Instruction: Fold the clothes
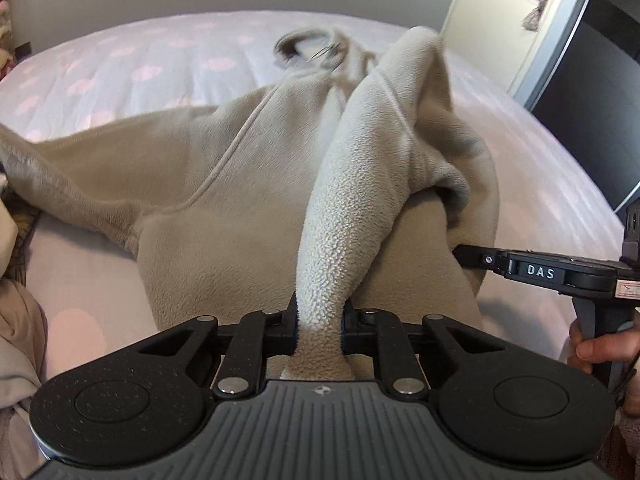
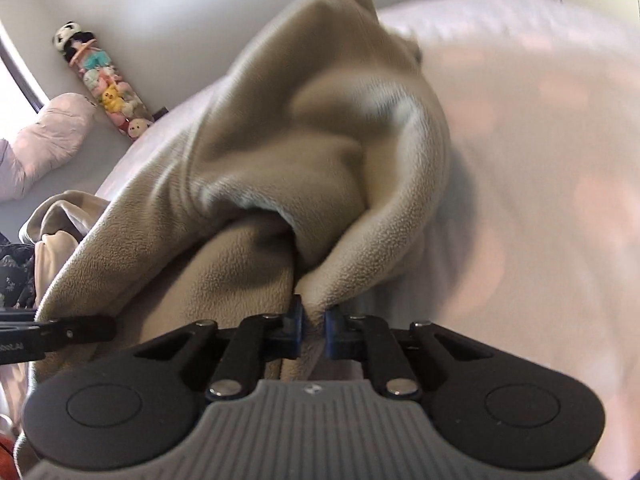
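Note:
A beige fleece pullover (image 1: 224, 184) lies spread on a bed with a pale pink cover (image 1: 132, 68). My left gripper (image 1: 320, 324) is shut on a bunched strip of its fleece, which rises away from the jaws as a raised fold (image 1: 360, 168). My right gripper (image 1: 460, 254) comes in from the right edge of the left wrist view, its tip pushed into the cloth. In the right wrist view my right gripper (image 2: 314, 324) is shut on a pinched fold of the same pullover (image 2: 312, 168). The left gripper's tip (image 2: 80, 330) shows at the left edge there.
Other clothes are heaped at the left (image 2: 52, 232), (image 1: 16, 336). A hanging row of soft toys (image 2: 104, 88) and a pink pillow (image 2: 48, 136) are by the wall. A white door (image 1: 516, 20) stands at the far right. A hand (image 1: 600, 348) grips the right gripper's handle.

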